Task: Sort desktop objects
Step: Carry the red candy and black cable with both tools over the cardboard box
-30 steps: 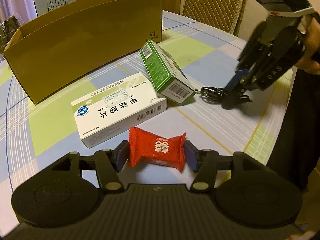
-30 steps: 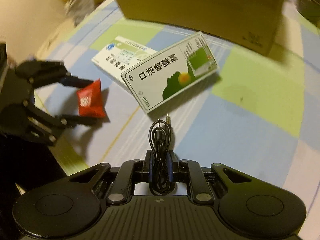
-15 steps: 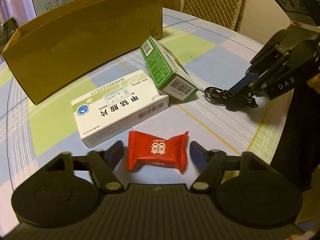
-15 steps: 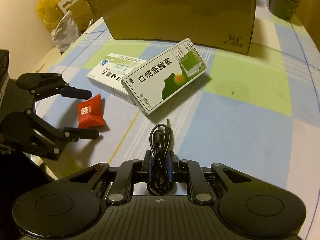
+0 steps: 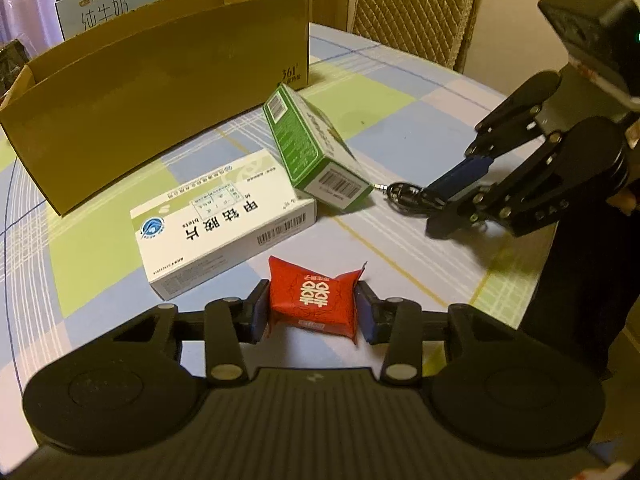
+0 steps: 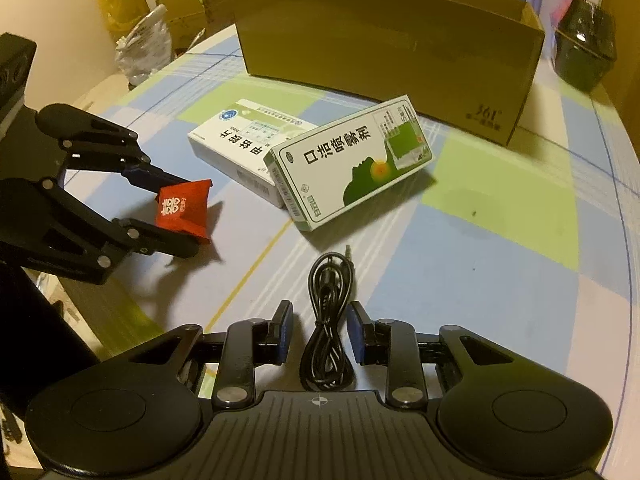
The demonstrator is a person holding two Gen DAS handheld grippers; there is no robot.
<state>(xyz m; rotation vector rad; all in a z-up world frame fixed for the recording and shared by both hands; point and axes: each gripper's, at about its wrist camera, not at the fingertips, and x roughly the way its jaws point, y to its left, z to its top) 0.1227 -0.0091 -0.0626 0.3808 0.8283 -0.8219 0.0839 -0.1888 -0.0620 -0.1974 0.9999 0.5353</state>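
A red candy packet (image 5: 314,300) sits between the fingers of my left gripper (image 5: 312,312), which is shut on it; in the right wrist view the candy (image 6: 182,206) looks tilted in that gripper (image 6: 186,214). A coiled black cable (image 6: 328,280) lies on the checked tablecloth between the fingers of my right gripper (image 6: 320,334), which is open with gaps on both sides. The left wrist view shows the cable (image 5: 404,192) at the right gripper (image 5: 434,208). A white medicine box (image 5: 224,220) and a green-and-white box (image 5: 316,148) leaning on it lie before an open cardboard box (image 5: 160,80).
The cardboard box (image 6: 384,48) stands at the far side of the round table (image 6: 500,240). A padded chair (image 5: 412,4) and a milk carton case (image 5: 120,4) are behind it. A black container (image 6: 586,48) sits far right; bags (image 6: 140,48) lie beyond the left edge.
My left gripper opened half a second ago and has now shut on the red candy. My right gripper has let go of the black cable, which now lies between its open fingers.
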